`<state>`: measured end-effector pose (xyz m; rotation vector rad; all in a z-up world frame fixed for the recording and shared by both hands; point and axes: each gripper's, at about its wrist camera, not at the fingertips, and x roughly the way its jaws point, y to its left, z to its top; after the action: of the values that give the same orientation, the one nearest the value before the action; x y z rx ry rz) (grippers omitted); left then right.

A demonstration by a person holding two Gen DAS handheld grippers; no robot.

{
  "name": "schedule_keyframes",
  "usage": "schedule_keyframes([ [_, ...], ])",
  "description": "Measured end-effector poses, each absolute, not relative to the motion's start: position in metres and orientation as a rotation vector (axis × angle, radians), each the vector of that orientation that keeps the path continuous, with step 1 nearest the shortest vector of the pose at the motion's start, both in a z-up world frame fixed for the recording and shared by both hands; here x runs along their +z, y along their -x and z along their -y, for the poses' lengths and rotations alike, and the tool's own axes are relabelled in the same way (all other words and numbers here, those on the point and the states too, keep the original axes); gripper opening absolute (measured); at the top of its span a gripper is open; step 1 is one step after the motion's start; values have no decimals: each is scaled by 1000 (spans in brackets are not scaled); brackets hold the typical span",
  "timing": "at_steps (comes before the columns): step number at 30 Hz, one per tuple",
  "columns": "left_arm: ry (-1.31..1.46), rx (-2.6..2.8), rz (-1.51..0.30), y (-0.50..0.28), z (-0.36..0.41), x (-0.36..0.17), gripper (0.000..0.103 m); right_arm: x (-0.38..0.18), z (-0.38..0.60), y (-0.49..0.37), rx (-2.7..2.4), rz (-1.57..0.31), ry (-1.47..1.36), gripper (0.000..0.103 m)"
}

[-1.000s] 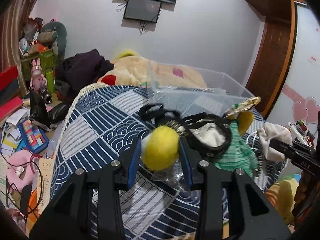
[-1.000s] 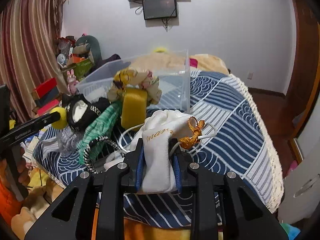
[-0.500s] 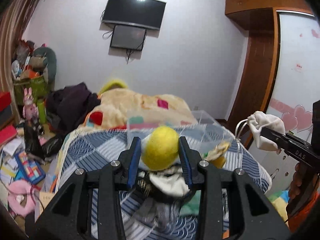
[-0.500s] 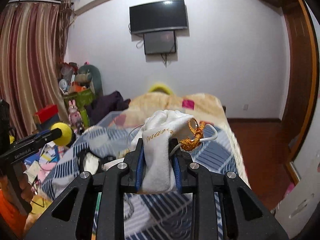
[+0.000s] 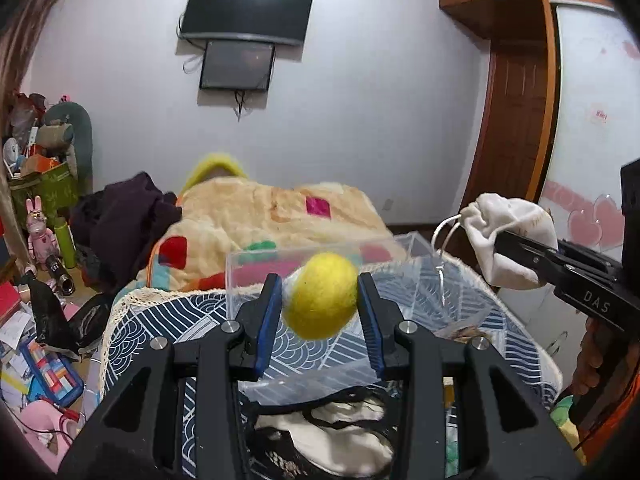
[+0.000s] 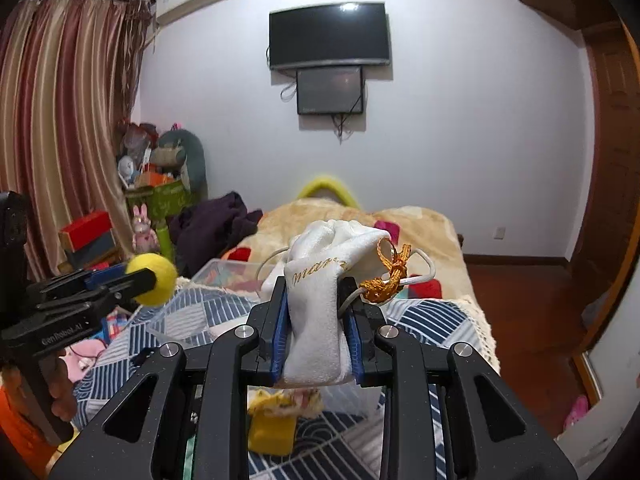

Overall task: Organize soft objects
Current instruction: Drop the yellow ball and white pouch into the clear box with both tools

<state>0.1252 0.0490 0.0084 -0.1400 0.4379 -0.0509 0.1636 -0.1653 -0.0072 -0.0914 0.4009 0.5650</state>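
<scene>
My left gripper (image 5: 320, 300) is shut on a yellow felt ball (image 5: 322, 296) and holds it up in the air in front of the clear plastic box (image 5: 296, 264) on the bed. My right gripper (image 6: 317, 312) is shut on a white drawstring pouch (image 6: 324, 300) with an orange cord (image 6: 390, 276), raised above the bed. The pouch (image 5: 508, 240) and right gripper show at the right of the left wrist view. The ball (image 6: 154, 280) and left gripper show at the left of the right wrist view.
A blue patterned bedspread (image 5: 168, 320) covers the bed, with a beige blanket (image 5: 256, 208) and dark clothes (image 5: 124, 220) behind. A black-and-white item (image 5: 332, 432) and a yellow block (image 6: 272, 432) lie below the grippers. Clutter fills the floor at left (image 5: 44, 364). A wooden door (image 5: 516, 128) stands right.
Both grippers have risen from the pile on the bed, each carrying its object, and now point more level toward the far wall and the box.
</scene>
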Motion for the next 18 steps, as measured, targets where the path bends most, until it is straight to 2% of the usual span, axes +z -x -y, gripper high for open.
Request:
schedule_keyframes([
  [11,102,-90,-668,-178,-43,-33,38,-42,140,-206,613,-640,210,23],
  [18,53,-97,-737,-192,-31,-45,38,-52,135,-219,632,-723,279,23],
])
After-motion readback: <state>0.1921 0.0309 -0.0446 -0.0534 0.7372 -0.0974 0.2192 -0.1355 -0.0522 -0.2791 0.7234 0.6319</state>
